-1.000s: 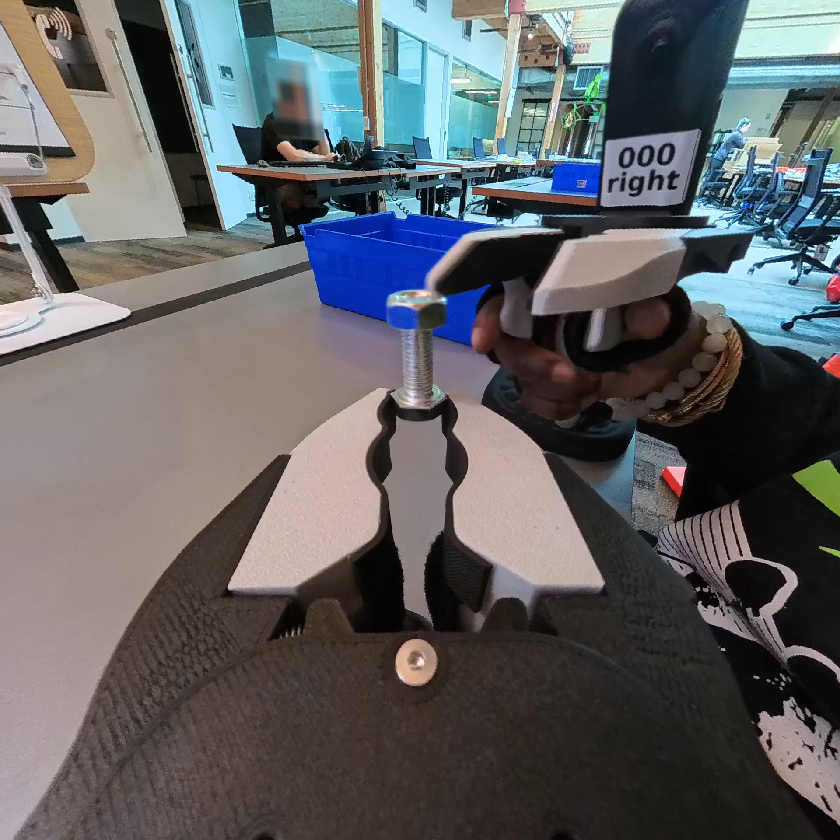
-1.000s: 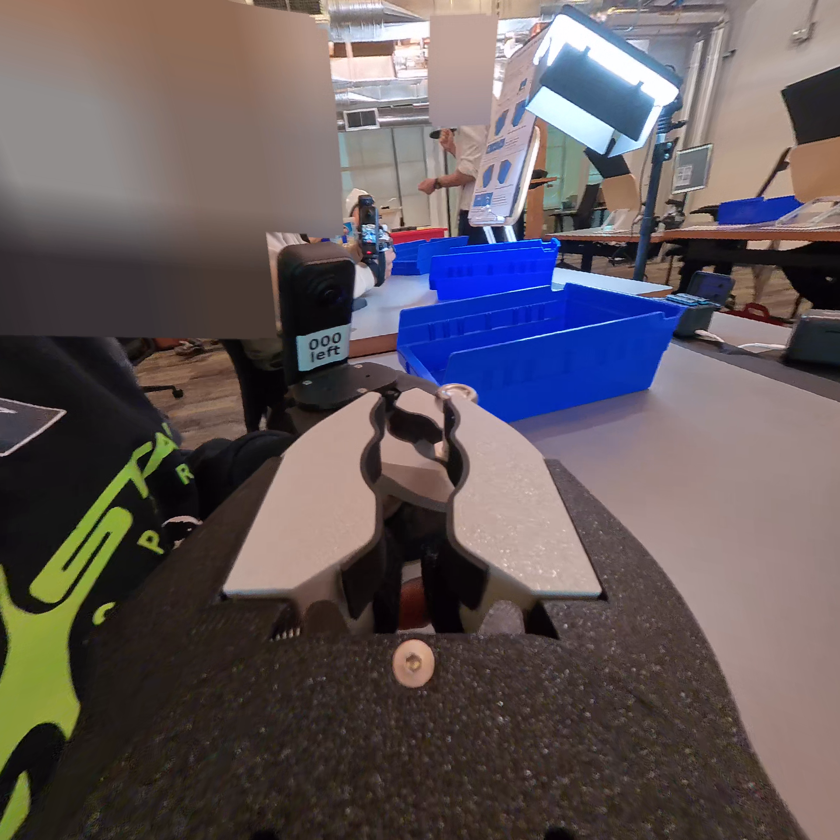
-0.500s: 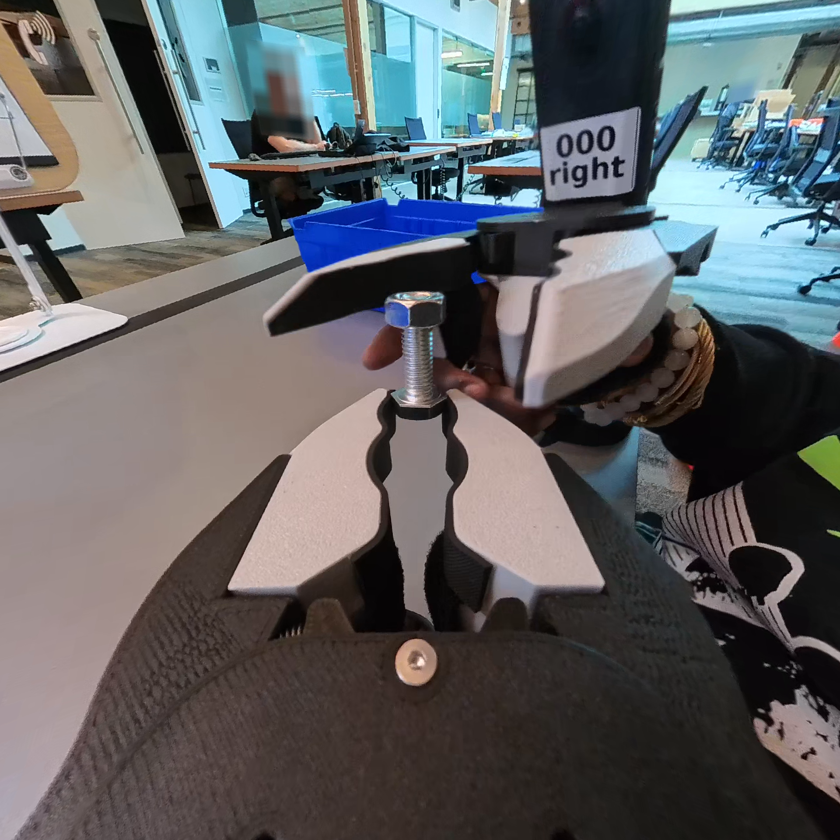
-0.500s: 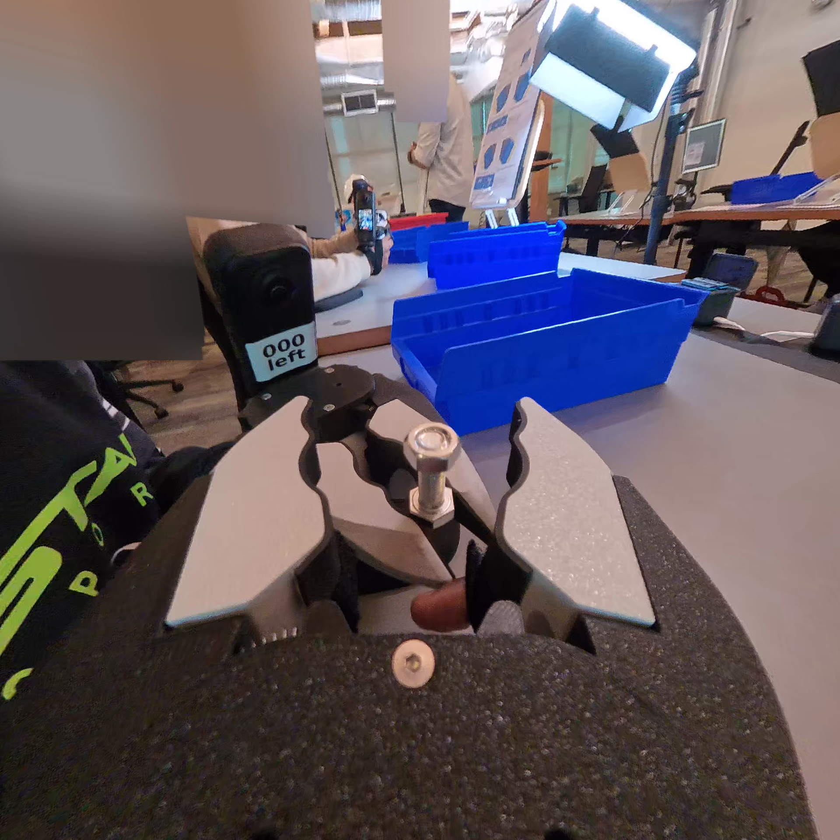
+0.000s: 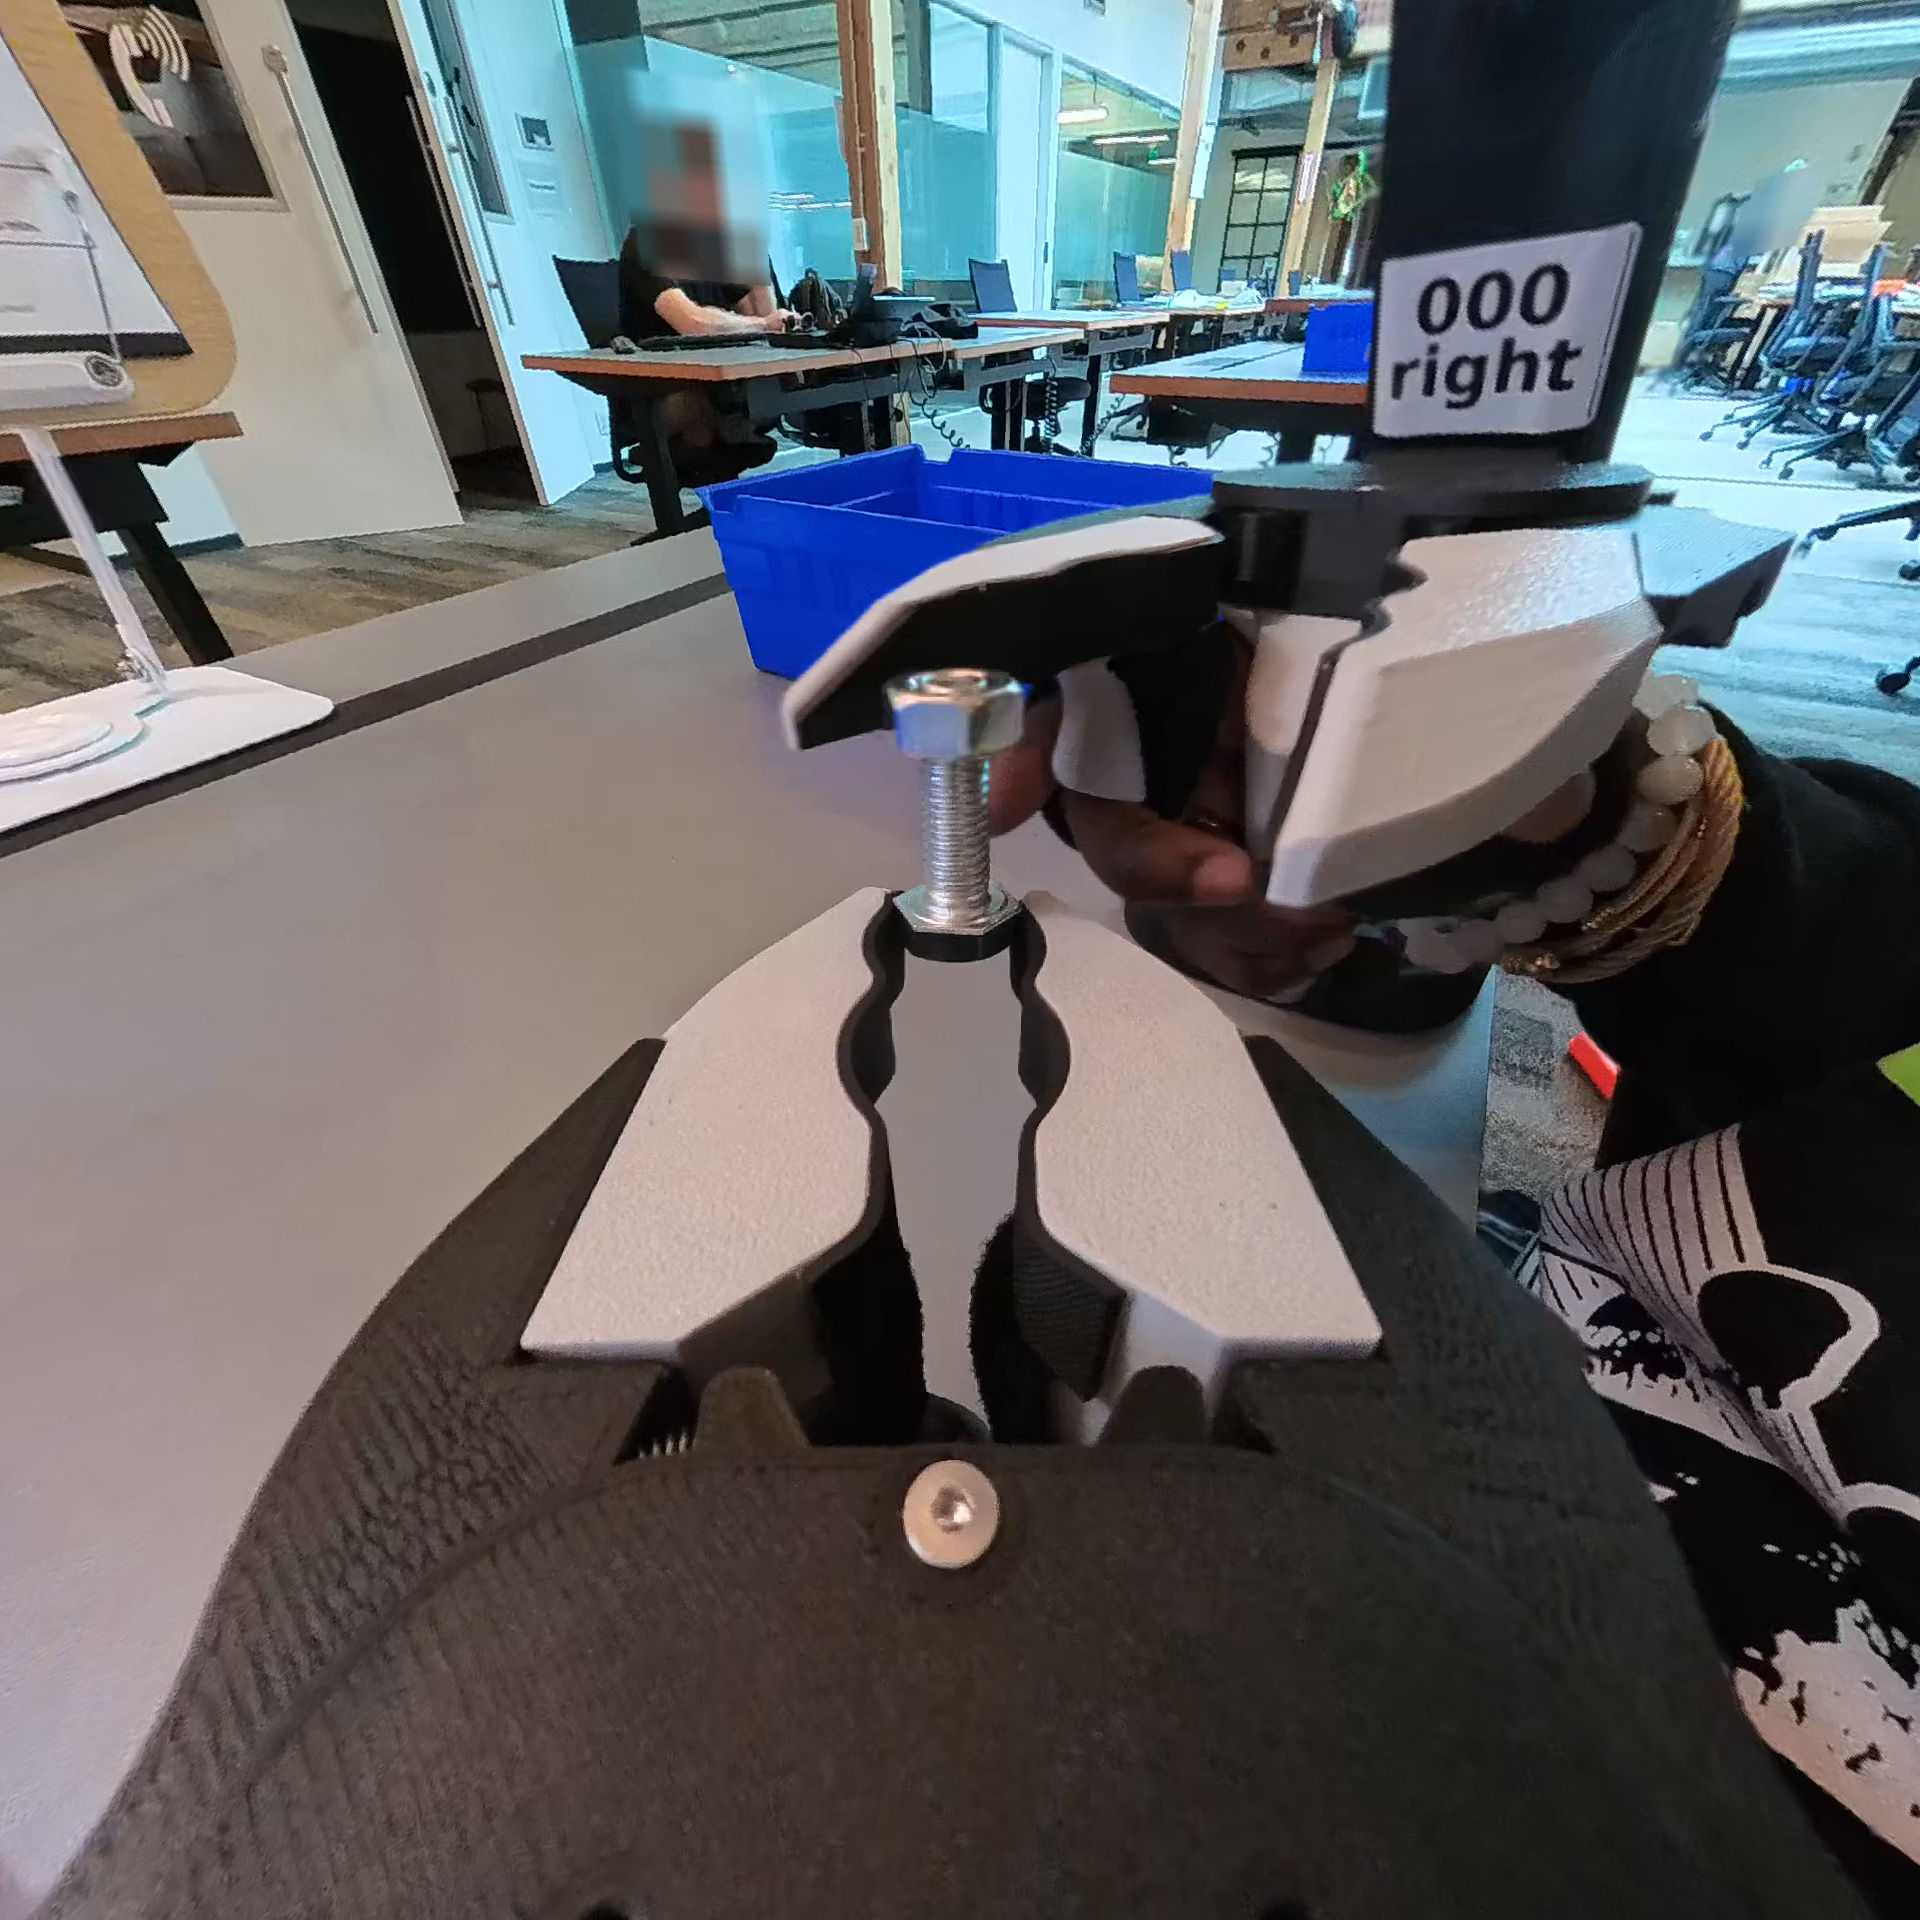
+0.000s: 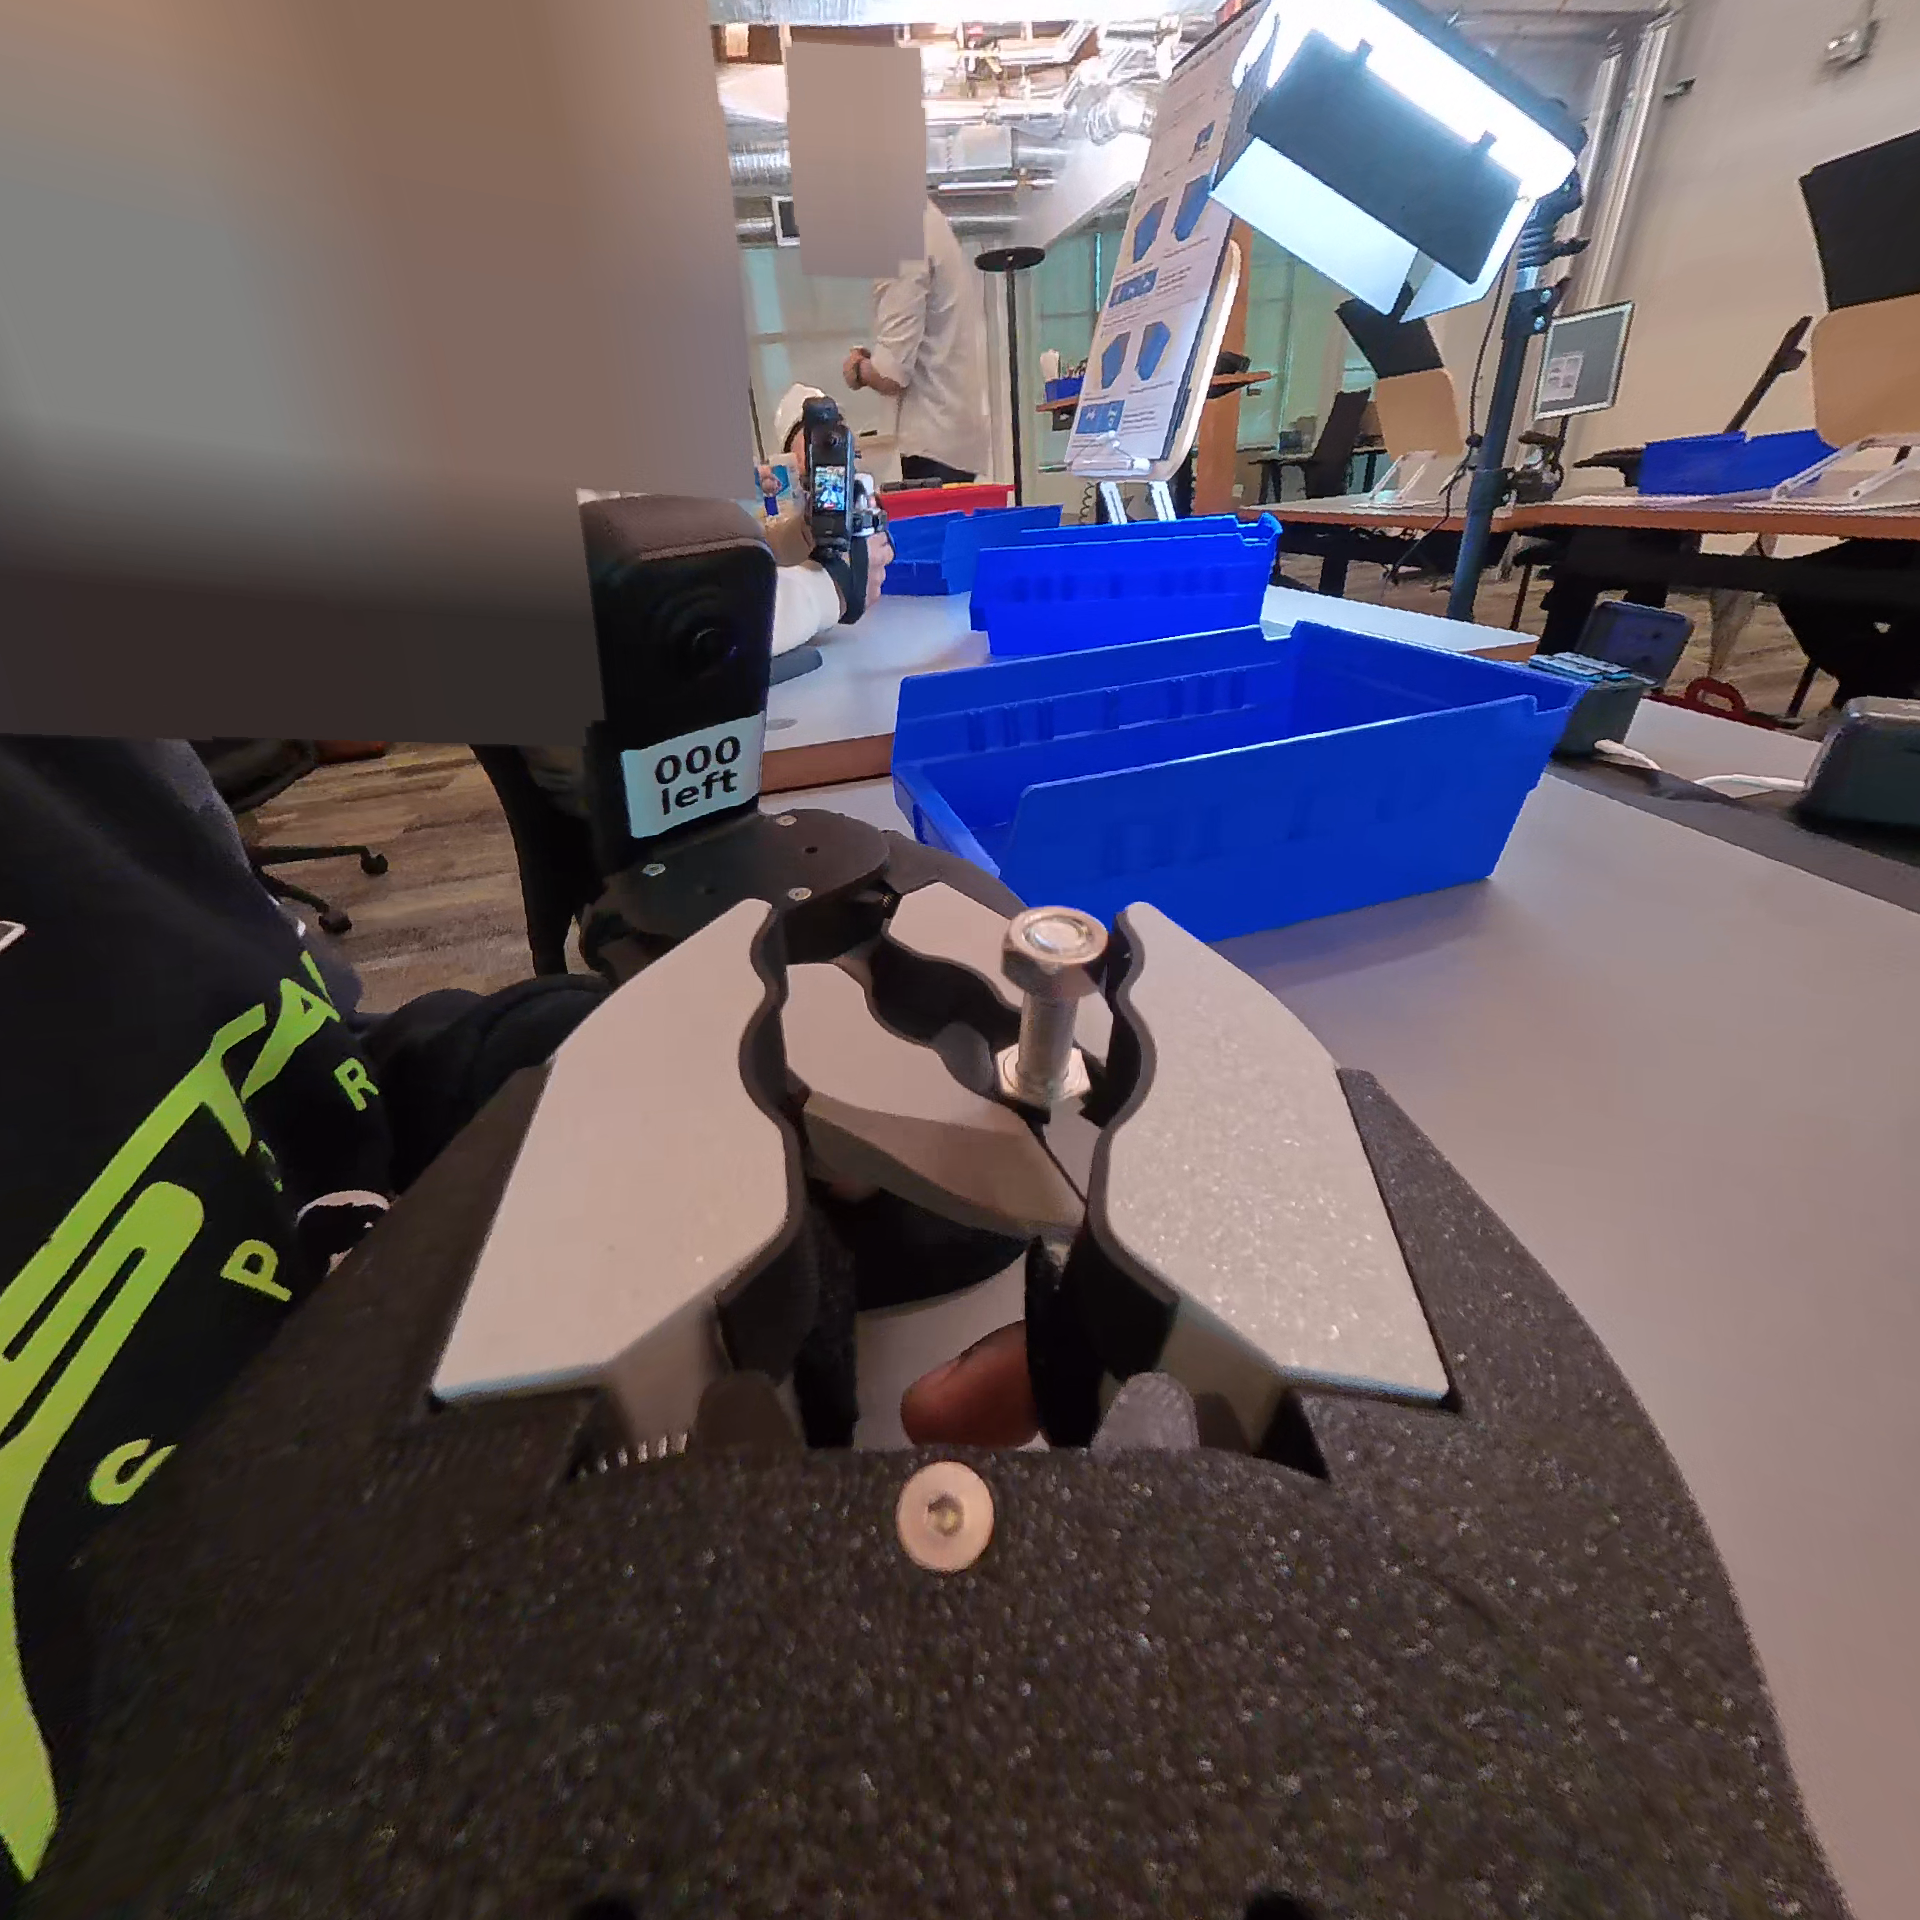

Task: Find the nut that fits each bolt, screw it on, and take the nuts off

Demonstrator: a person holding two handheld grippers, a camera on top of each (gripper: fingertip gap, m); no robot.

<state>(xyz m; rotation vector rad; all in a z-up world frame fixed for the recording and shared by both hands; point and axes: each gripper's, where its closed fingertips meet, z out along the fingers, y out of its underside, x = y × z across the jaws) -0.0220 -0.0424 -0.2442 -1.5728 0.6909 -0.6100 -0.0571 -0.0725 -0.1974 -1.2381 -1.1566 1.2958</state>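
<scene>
Grey and matte, the worktop (image 5: 416,935) spreads under both tools in an open office. Nearest in the left wrist view, the left tool (image 5: 956,925) is pinching a hex nut (image 5: 957,912) between its fingertips, at 12 o'clock from the camera. Out of that nut a threaded bolt (image 5: 954,821) stands upright, its hex head on top.

Just beyond the bolt, at about 1 o'clock, the right tool (image 5: 1039,727) comes in sideways; one of its grey fingers (image 5: 997,613) reaches across right behind the bolt head. Whether it touches the head cannot be told. From its own camera, the right tool (image 6: 940,935) is spread wide, with the bolt (image 6: 1047,1013) standing just inside its right finger (image 6: 1226,1132) and well apart from the left one. The left tool (image 6: 1039,1091) lies below, gripping the nut (image 6: 1042,1075).

Farther back, a blue plastic bin (image 6: 1247,821) sits on the worktop at 1 o'clock in the right wrist view, and at 12 o'clock in the left one (image 5: 883,561). Desks, chairs and a studio light (image 6: 1382,177) fill the far room.
</scene>
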